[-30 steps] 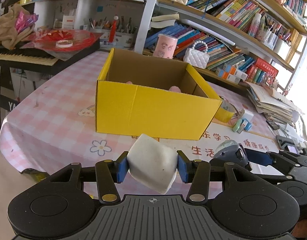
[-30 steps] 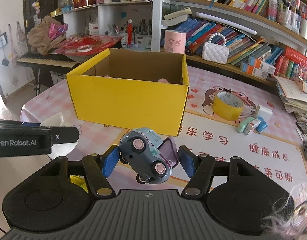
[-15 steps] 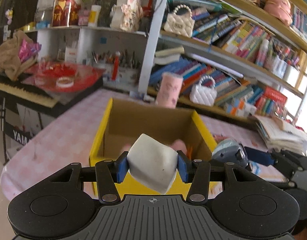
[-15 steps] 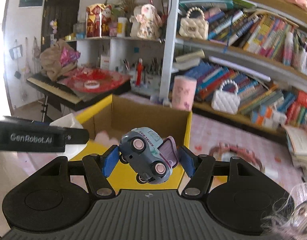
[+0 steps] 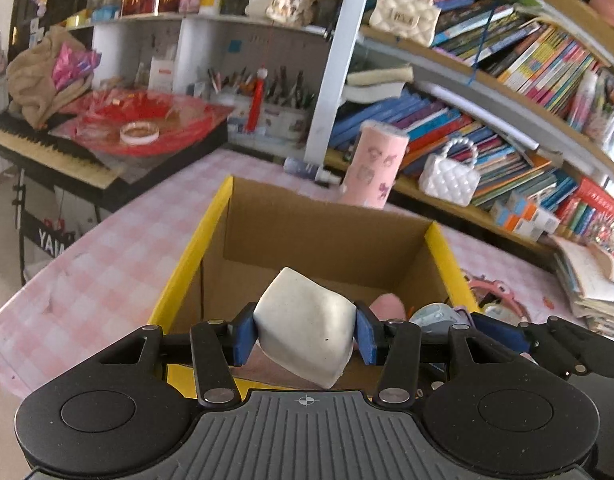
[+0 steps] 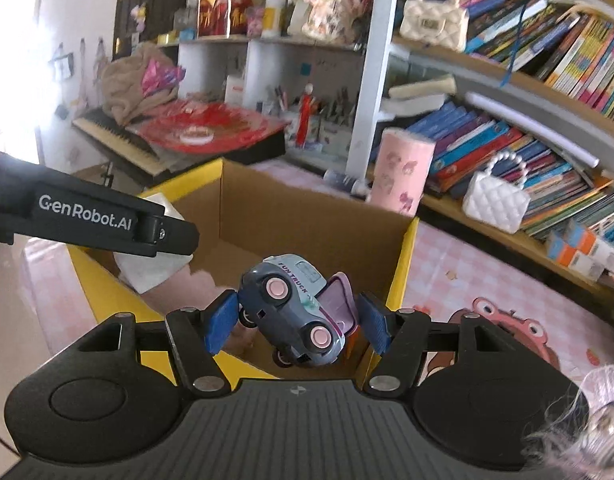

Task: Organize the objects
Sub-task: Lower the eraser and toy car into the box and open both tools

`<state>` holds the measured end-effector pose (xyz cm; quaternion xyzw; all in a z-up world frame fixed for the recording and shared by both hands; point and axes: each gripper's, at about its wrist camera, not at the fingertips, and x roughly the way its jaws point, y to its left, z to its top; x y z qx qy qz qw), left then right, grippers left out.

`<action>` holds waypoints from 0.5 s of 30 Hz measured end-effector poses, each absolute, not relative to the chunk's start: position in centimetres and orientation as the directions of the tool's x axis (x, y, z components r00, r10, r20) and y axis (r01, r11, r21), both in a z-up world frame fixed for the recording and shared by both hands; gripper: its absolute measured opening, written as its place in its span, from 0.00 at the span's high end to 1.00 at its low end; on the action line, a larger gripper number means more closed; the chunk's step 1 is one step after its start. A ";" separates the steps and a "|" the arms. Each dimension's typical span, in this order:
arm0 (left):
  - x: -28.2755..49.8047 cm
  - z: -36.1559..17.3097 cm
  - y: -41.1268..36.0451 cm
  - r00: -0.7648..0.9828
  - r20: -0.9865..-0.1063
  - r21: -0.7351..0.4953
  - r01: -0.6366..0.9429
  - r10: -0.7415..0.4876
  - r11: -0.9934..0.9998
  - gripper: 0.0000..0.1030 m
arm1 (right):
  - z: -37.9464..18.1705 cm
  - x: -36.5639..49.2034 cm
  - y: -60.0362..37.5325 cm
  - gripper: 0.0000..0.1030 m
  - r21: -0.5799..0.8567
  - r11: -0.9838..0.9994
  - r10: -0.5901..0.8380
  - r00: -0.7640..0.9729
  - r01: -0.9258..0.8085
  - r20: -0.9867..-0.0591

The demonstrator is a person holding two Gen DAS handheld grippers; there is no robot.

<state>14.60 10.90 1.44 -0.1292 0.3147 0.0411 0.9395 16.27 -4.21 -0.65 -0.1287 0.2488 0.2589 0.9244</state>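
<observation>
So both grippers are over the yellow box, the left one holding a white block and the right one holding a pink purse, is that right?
Not quite: the right gripper holds a grey-blue toy car, not a purse, as the right wrist view shows. The rest stands: both are over the yellow box, the left gripper holding the white block.

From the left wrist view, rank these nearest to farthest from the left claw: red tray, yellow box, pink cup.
1. Yellow box, directly beneath the left claw.
2. Pink cup, behind the box, right.
3. Red tray, far left on the keyboard.
</observation>
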 end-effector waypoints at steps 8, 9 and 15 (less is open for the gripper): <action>16.5 -0.4 10.0 0.754 -0.657 -0.196 -0.168 -0.002 0.966 0.52 | -1.7 17.4 -4.7 0.39 -0.082 0.813 0.451 0.712 -0.577 -0.537; 16.5 -0.5 9.7 0.753 -0.658 -0.176 -0.169 0.011 0.970 0.51 | -1.7 17.6 -4.8 0.38 -0.071 0.812 0.457 0.708 -0.579 -0.538; 16.7 -0.6 8.8 0.752 -0.658 -0.132 -0.167 0.039 0.977 0.40 | -1.7 17.8 -5.0 0.32 -0.059 0.812 0.465 0.706 -0.580 -0.534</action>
